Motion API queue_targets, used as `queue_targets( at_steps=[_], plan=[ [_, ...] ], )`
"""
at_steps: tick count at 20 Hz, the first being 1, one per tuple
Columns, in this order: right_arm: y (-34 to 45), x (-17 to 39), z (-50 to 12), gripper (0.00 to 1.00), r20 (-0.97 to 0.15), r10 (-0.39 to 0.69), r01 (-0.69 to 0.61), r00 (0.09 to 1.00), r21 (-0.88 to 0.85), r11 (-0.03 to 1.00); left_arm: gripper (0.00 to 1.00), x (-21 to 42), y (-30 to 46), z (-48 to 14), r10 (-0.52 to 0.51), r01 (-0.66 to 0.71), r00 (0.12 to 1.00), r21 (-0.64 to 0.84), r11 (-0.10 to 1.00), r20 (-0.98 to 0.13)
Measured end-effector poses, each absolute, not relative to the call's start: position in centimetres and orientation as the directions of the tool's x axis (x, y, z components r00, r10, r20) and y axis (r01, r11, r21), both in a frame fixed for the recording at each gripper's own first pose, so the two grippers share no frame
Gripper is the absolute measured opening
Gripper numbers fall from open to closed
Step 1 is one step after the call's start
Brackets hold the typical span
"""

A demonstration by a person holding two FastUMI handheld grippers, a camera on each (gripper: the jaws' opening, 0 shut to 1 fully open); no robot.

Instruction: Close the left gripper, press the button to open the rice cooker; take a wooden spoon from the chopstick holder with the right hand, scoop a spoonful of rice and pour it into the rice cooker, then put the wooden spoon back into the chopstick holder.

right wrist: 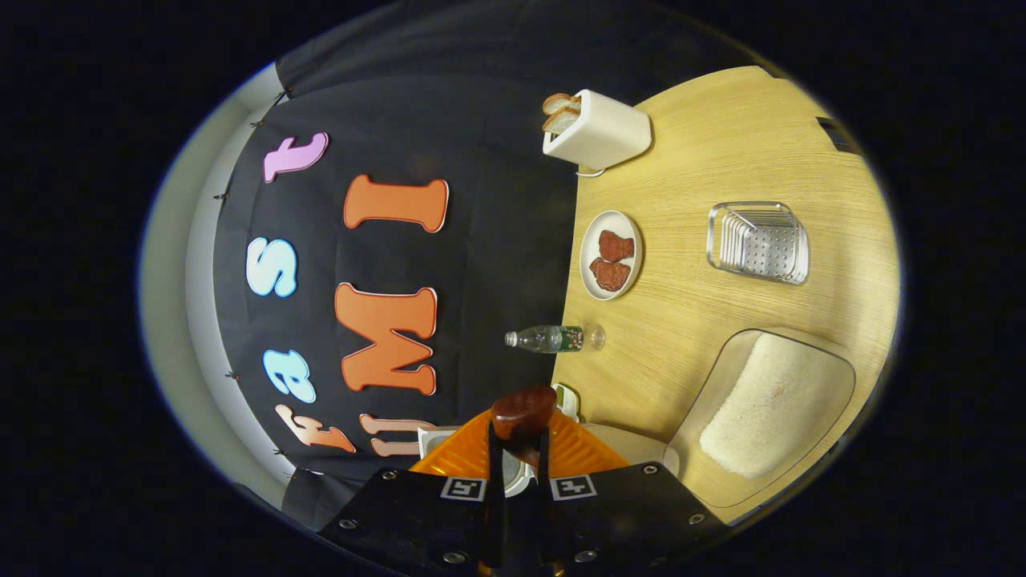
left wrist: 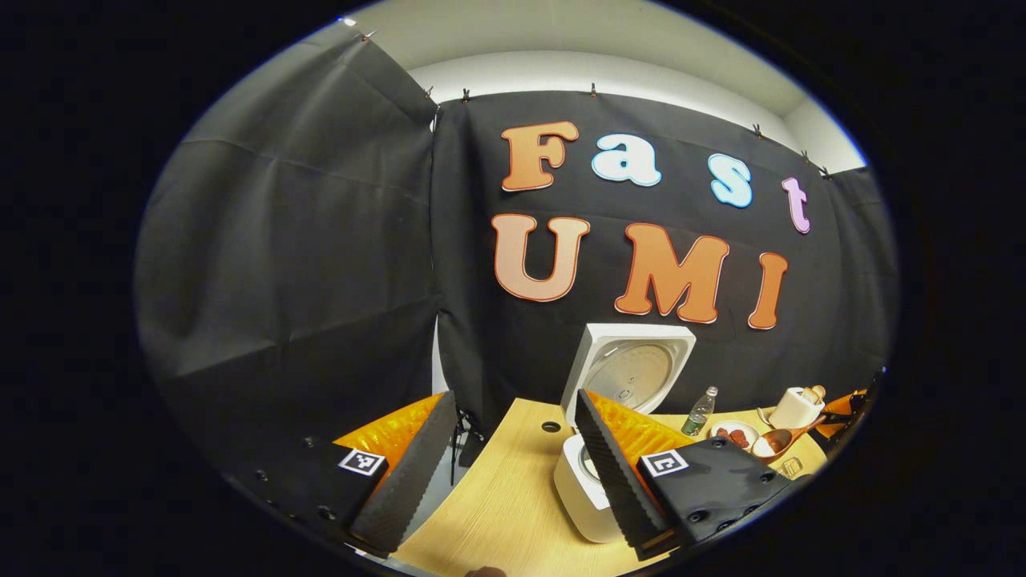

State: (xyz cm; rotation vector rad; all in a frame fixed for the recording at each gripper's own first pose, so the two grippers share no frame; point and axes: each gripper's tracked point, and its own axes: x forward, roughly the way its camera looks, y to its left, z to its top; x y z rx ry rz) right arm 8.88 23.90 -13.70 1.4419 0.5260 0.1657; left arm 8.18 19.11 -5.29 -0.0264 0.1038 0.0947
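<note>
The white rice cooker [left wrist: 583, 485] stands on the wooden table with its lid [left wrist: 629, 373] raised upright. My left gripper [left wrist: 513, 401] hovers open and empty before it, its right finger [left wrist: 617, 473] overlapping the cooker body. Farther right, the wooden spoon [left wrist: 779, 440] is held near the white chopstick holder [left wrist: 795, 407]. In the right gripper view, rolled sideways, my right gripper [right wrist: 523, 441] is shut on the wooden spoon [right wrist: 525, 410], whose dark bowl pokes out past the fingertips. A clear container of rice [right wrist: 769, 409] lies to the right. I cannot tell whether the spoon holds rice.
A water bottle [right wrist: 553, 338], a plate of red pieces [right wrist: 611, 255], a white toaster with bread [right wrist: 597, 128] and a clear ribbed tray [right wrist: 757, 240] stand on the wooden table [right wrist: 721, 144]. The bottle [left wrist: 700, 411] and plate [left wrist: 733, 435] sit right of the cooker.
</note>
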Motion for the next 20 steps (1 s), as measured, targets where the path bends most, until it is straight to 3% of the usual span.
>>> queue_targets(
  at_steps=[10,20],
  plan=[
    [33.7,12.9,-10.2,0.15,-0.213,0.521,0.153,0.827,0.976,0.157,1.00,9.2,19.8,-5.9,0.078,-0.079,0.990,-0.002,0.997,-0.117],
    [39.7,15.0,-6.5,0.15,-0.178,0.529,-0.011,0.830,0.942,0.335,1.00,9.4,19.1,-7.4,0.044,-0.047,0.986,-0.016,0.999,-0.160]
  ],
)
